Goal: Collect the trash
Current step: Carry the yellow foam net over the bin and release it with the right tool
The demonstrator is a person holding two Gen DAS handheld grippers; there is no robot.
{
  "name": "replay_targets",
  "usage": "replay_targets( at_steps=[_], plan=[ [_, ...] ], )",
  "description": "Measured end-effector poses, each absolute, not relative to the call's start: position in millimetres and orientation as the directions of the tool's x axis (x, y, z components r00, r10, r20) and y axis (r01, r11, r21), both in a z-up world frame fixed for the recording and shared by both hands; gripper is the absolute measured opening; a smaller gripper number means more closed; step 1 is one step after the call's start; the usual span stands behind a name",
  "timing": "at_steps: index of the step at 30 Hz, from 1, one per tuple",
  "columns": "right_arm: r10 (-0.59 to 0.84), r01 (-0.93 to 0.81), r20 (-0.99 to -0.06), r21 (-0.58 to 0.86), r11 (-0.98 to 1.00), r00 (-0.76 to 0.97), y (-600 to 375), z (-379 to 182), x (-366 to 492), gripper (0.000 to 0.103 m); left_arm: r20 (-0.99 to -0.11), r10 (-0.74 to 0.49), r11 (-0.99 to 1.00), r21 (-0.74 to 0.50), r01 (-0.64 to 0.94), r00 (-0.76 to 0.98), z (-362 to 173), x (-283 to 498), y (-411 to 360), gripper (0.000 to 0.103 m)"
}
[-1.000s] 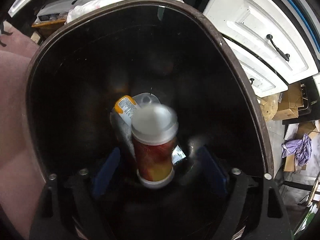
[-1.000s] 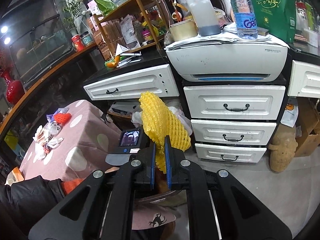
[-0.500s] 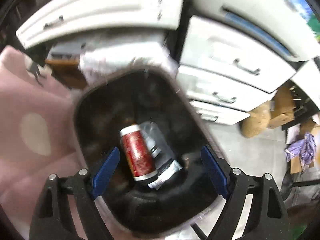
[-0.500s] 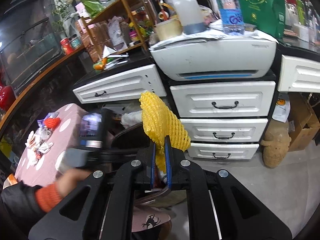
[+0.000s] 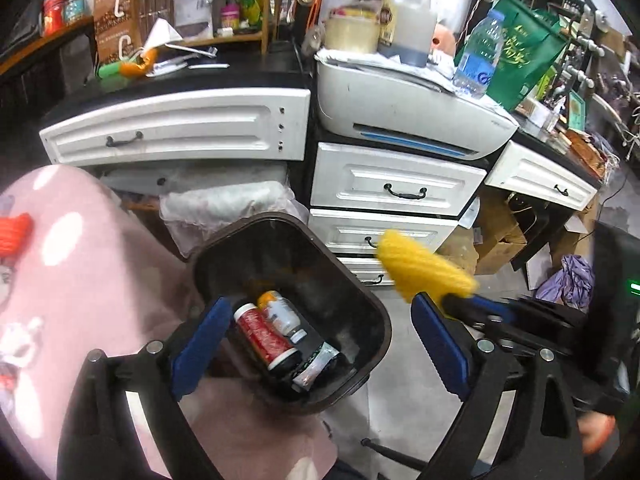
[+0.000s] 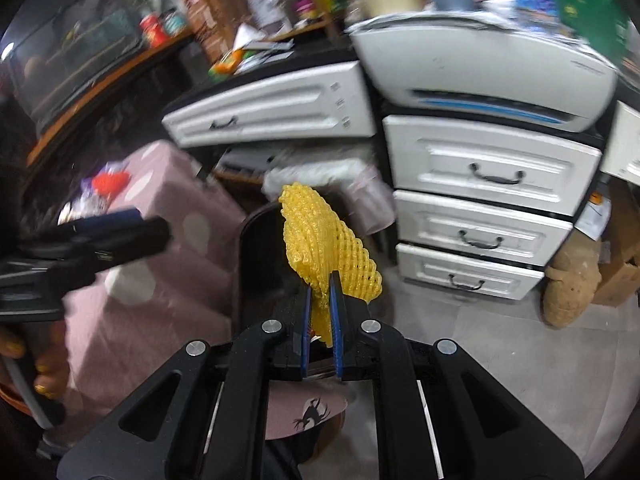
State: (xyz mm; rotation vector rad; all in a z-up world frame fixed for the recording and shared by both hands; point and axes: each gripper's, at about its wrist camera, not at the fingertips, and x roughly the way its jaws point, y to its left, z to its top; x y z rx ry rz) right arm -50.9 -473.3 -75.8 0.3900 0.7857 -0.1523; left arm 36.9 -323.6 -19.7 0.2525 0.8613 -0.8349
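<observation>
A dark brown trash bin (image 5: 376, 324) stands on the floor beside the pink table. Inside it lie a red can with a white lid (image 5: 262, 334), an orange-capped white bottle (image 5: 280, 312) and a wrapper (image 5: 318, 366). My left gripper (image 5: 316, 340) hangs above the bin, its jaws opening with nothing between them. My right gripper (image 6: 319, 288) is shut on a yellow foam fruit net (image 6: 320, 244), also seen as the yellow net (image 5: 420, 270) just right of the bin. The bin (image 6: 260, 264) sits behind the net in the right wrist view.
White drawers (image 5: 396, 188) and a printer (image 5: 404, 112) stand behind the bin. A pink dotted tablecloth (image 5: 92, 280) covers the table at left with small trash on it. A white bag (image 5: 224, 204), cardboard boxes (image 5: 496, 236) and purple cloth (image 5: 568, 284) sit on the floor.
The red can dropped from my left gripper into the bin, and that gripper rose well above it with jaws wider. My right gripper carried the yellow net toward the bin.
</observation>
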Motion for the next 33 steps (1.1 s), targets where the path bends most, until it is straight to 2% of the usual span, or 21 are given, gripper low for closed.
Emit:
replay_targets(
  at_steps=[6, 14, 20, 24, 25, 26, 28, 33],
  plan=[
    [0.101, 0.201, -0.779, 0.281, 0.938, 0.619, -444.4, -101.8, -10.2, 0.009, -0.726, -0.552, 0.669, -0.094, 0.737, 0.409, -11.0, 36.6, -272.9, 0.091],
    [0.062, 0.217, -0.868, 0.192, 0.957, 0.493, -433.7, -151.5, 40.5, 0.009, -0.719, -0.509, 0.750, -0.101, 0.654, 0.473, -13.8, 54.0, -201.6, 0.091],
    [0.080, 0.271, -0.920, 0.195, 0.943, 0.383, -443.5, -199.6, 72.6, 0.009, -0.717, -0.484, 0.792, -0.115, 0.600, 0.501, -16.4, 59.8, -158.9, 0.092],
    [0.071, 0.282, -0.940, 0.172, 0.944, 0.334, -441.9, -226.1, 92.0, 0.011, -0.708, -0.455, 0.810, -0.078, 0.581, 0.541, -16.7, 57.6, -143.0, 0.092],
    [0.065, 0.287, -0.943, 0.164, 0.944, 0.326, -441.4, -229.8, 94.6, 0.018, -0.705, -0.454, 0.812, -0.075, 0.579, 0.545, -15.9, 57.4, -139.1, 0.092],
    [0.057, 0.300, -0.948, 0.156, 0.941, 0.314, -441.5, -234.4, 97.4, 0.037, -0.702, -0.454, 0.813, -0.074, 0.578, 0.549, -15.3, 57.2, -135.8, 0.092],
    [0.061, 0.329, -0.947, 0.170, 0.929, 0.316, -443.4, -238.5, 96.6, 0.062, -0.695, -0.456, 0.815, -0.075, 0.575, 0.556, -15.4, 58.1, -127.1, 0.095],
    [0.057, 0.305, -0.943, 0.163, 0.938, 0.328, -439.6, -237.1, 94.9, 0.063, -0.697, -0.425, 0.829, -0.043, 0.558, 0.578, -19.3, 68.2, -109.1, 0.095]
  ],
)
